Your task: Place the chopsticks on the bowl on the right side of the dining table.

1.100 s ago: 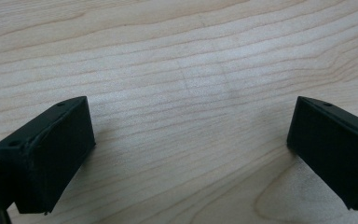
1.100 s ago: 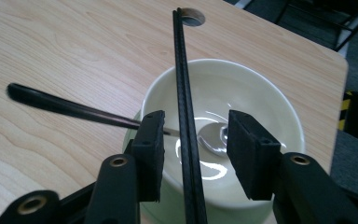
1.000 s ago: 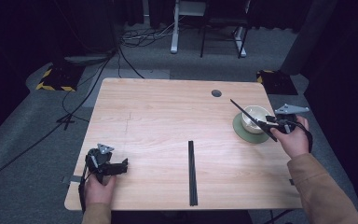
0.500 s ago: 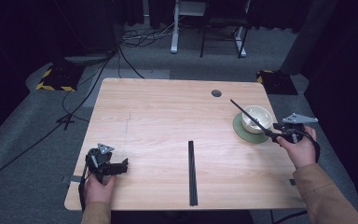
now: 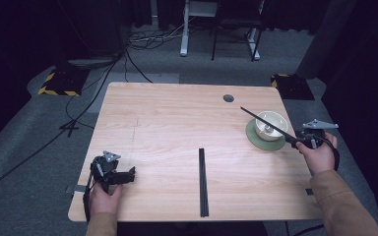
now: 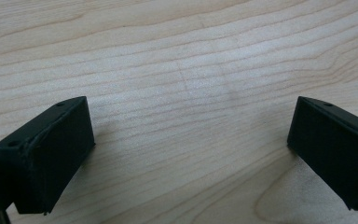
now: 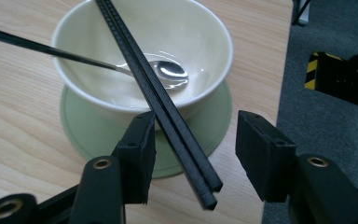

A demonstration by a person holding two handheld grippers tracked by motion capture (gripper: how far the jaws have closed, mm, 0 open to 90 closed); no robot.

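- Since the earlier frames the right hand [image 5: 319, 156] has drawn back toward the table's right edge and a little lower, and the right gripper [image 7: 193, 147] has just been opening its jaws.
- Those jaws now stand apart with a pair of black chopsticks [image 7: 161, 100] between them; the left jaw looks right beside the sticks, the right jaw clear of them (no pinch visible).
- These chopsticks lie slanted across the rim of the cream bowl [image 5: 270, 125], their near ends past the green saucer [image 5: 256, 140] and at the table's edge.
- A metal spoon [image 7: 168, 70] rests inside the bowl, its handle over the far rim.
- Left hand [image 5: 103, 196] has kept its place at the near left corner of the table [image 5: 167, 128]; the left gripper [image 6: 191, 140] points low over bare wood, jaws spread wide and grasping nothing.
- A second pair of black chopsticks [image 5: 203, 182] lies straight near the front edge, well apart from both hands.
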